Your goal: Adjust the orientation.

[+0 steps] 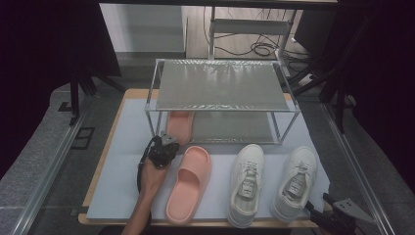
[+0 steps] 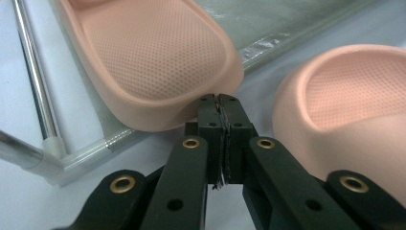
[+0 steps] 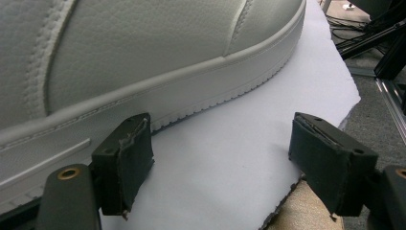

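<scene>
In the high view the left tool (image 1: 168, 142) sits left of centre, carried by a hand (image 1: 152, 177) whose forearm rises from the bottom edge, and its tip is at the heel of a pink slide (image 1: 179, 125) that lies on the lower shelf of a metal rack (image 1: 222, 108) in the middle of the frame. The left tool view shows its two black jaws pressed together with nothing between them, their tips right at the rounded heel rim of that slide (image 2: 153, 62); whether they touch it I cannot tell. The second pink slide (image 1: 190, 183) lies on the surface (image 1: 117, 191) just right of the hand, below the rack, and shows at the right of the left tool view (image 2: 349, 105). Two white sneakers lie side by side right of centre, the left sneaker (image 1: 246, 183) beside the slide and the right sneaker (image 1: 294, 182) nearer the lower right corner. The right tool (image 1: 337, 215) rests at the lower right edge of the high view, near the surface's corner. In the right tool view its jaws stand wide apart and empty, the left jaw just beside the white sole of the right sneaker (image 3: 143, 72), with the pale sheet (image 3: 230, 163) between them.
</scene>
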A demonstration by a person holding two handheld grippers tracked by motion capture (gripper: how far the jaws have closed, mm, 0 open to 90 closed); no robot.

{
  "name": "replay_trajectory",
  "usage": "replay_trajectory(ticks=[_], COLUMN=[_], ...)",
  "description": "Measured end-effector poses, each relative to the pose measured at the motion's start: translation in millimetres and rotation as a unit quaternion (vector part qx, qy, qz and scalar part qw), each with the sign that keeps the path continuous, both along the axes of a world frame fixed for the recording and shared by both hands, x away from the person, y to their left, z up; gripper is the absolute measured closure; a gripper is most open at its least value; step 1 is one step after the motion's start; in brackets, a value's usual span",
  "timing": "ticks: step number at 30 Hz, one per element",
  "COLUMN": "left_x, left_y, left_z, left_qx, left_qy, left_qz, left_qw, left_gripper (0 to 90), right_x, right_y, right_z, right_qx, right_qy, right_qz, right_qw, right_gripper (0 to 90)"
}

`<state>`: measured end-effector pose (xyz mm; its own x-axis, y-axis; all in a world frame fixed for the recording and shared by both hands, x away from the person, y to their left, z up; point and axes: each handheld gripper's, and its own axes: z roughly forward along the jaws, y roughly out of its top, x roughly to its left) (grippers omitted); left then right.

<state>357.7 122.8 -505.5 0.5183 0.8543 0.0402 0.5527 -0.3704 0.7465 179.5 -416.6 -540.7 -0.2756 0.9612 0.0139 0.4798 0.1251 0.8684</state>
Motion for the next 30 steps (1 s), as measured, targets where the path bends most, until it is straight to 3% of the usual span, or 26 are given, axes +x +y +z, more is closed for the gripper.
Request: replay_trajectory(ticks=[20,30], left_x=[23.1,30.6], left_y=[-4.6,-6.9], left_z=[-3.0,-4.8], left_qx=[0.007,-0.004], left_qy=[0.017,0.024], left_qz=[0.001,0.009], left_qw=[0.9998,0.9997], left_gripper=[88.2,88.3], right_x=[-0.3,-0.3], right_y=[-0.1,-0.3], right_z=[-0.6,-0.8], right_qx=[0.001,0.000], right_qy=[-0.002,-0.004], right_qz=[0.001,0.001], right_qw=[1.0000,1.0000], right_gripper=[22.6,22.6])
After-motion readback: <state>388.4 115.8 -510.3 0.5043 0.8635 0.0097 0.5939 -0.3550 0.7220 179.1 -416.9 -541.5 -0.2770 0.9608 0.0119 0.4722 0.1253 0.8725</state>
